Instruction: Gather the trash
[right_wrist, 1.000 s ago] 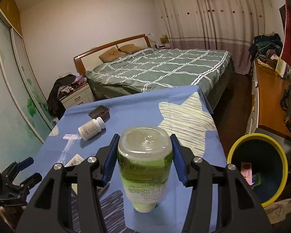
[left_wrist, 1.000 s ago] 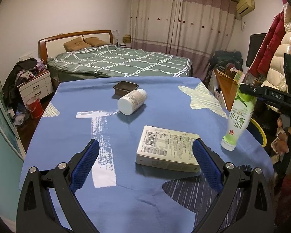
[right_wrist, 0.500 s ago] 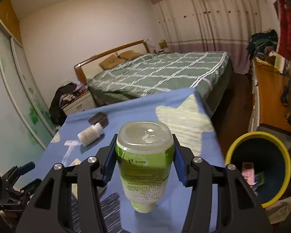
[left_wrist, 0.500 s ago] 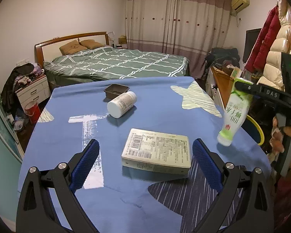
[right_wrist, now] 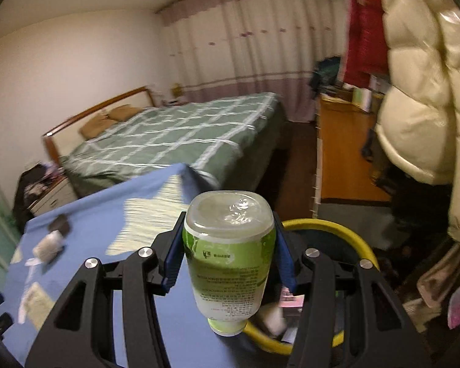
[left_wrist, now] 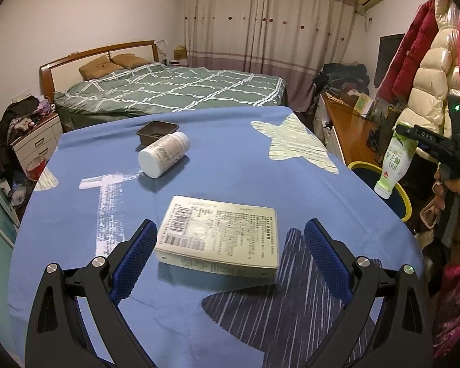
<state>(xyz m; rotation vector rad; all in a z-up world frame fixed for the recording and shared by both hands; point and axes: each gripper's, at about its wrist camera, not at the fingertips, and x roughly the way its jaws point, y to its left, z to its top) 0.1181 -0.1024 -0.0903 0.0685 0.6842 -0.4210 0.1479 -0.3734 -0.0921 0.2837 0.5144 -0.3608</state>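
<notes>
My right gripper (right_wrist: 228, 247) is shut on a green drink bottle (right_wrist: 228, 263), held upside down at the table's right edge, over the near rim of the yellow-rimmed bin (right_wrist: 337, 230). From the left wrist view the same bottle (left_wrist: 395, 165) hangs off the table's right side above the bin (left_wrist: 383, 178). My left gripper (left_wrist: 230, 254) stands open low over the blue tablecloth (left_wrist: 76, 214), its blue pads either side of a flat cream box (left_wrist: 220, 236) without touching it. Farther back lie a white pill bottle (left_wrist: 164, 153) on its side and a small dark tray (left_wrist: 158, 130).
A bed (left_wrist: 174, 92) stands behind the table. An orange-topped desk (left_wrist: 349, 122) and hanging puffy coats (left_wrist: 429, 76) crowd the right side by the bin. A nightstand (left_wrist: 33, 141) with clothes is at the left. The bin holds some paper scraps (right_wrist: 288, 300).
The right gripper has carried the green bottle from over the table rightward to the bin, tilting as it went. The left gripper has crept forward toward the cream box.
</notes>
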